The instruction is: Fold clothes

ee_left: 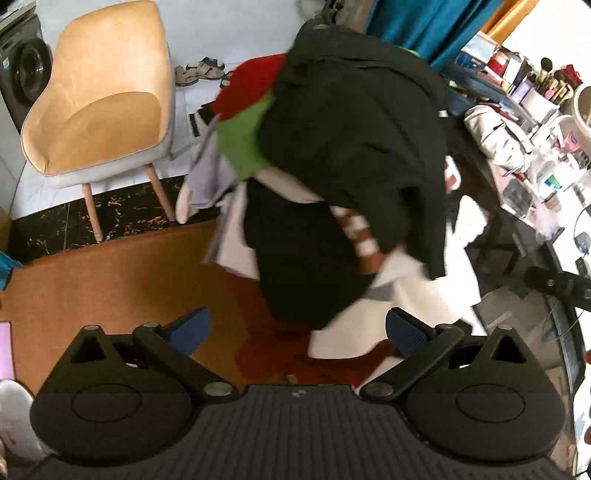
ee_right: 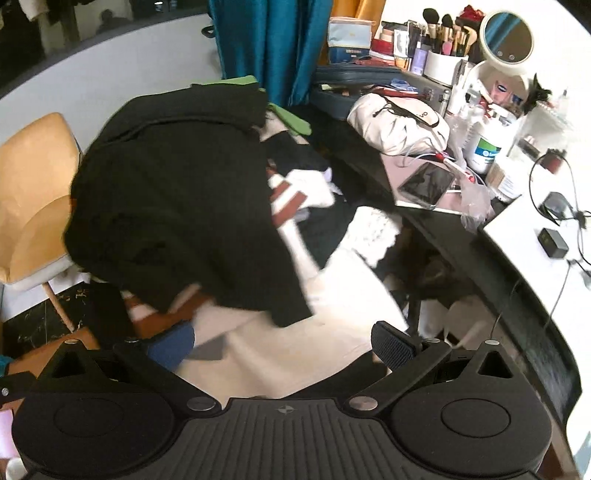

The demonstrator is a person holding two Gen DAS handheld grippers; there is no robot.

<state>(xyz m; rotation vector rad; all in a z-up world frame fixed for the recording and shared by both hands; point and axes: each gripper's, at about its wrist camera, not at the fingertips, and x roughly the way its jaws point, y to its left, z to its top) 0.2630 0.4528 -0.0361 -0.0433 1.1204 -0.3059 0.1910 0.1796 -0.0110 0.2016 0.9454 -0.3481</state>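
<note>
Left wrist view looks down on a heaped pile of clothes [ee_left: 332,166], with a large black garment [ee_left: 354,125] draped over the top and a green piece [ee_left: 243,144], a red piece [ee_left: 255,85] and a brown-and-white striped piece [ee_left: 360,236] poking out from under it. The left gripper [ee_left: 297,330] sits low in the frame with its blue-padded fingers spread wide, nothing between them; below the gap lie a white cloth [ee_left: 369,332] and a red cloth [ee_left: 273,354] on an orange-brown surface [ee_left: 110,280]. A tan chair [ee_left: 99,92] stands to the left of the pile, with a pair of sandals [ee_left: 199,70] on the pale floor behind it

From the right wrist view the same black garment [ee_right: 177,199] covers most of the pile, the striped piece [ee_right: 286,199] showing at its right edge and the green piece [ee_right: 291,122] behind it. The right gripper [ee_right: 284,341] is also spread apart and holds nothing; the white cloth [ee_right: 314,325] lies under and between its fingers, though whether the pads touch it cannot be told. To the right, a cluttered desk [ee_right: 517,236] carries a white bag [ee_right: 399,122], a round mirror [ee_right: 508,35], makeup brushes [ee_right: 447,29] and a phone [ee_right: 426,182]. A teal curtain [ee_right: 273,44] hangs behind the pile
</note>
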